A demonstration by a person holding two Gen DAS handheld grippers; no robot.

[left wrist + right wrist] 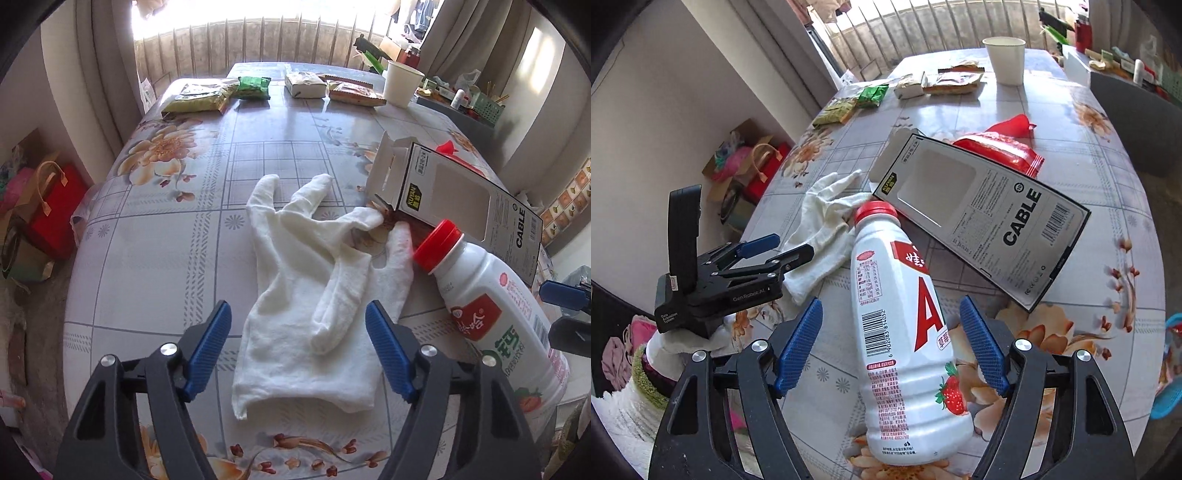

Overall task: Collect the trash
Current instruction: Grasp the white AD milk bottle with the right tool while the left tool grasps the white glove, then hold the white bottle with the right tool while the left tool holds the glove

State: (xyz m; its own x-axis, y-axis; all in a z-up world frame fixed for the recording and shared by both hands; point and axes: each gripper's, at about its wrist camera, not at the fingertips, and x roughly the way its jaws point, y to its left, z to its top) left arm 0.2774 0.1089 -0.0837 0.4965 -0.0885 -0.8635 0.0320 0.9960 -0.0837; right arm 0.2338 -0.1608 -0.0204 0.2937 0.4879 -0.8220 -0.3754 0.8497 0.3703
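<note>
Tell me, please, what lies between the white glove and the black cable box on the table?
The red cap of the lying yogurt bottle sits between the white glove and the cable box, seen best in the right wrist view.

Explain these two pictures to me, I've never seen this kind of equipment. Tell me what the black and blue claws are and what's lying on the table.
Each claw is a hand-held two-finger gripper with a camera looking along its fingers. One picture comes from the left gripper, open over a white glove. The other comes from the right gripper, open on either side of a lying white bottle with a red cap; nothing is held. On the flowered table also lie a flattened cable box, a red wrapper, snack packets and a paper cup.
</note>
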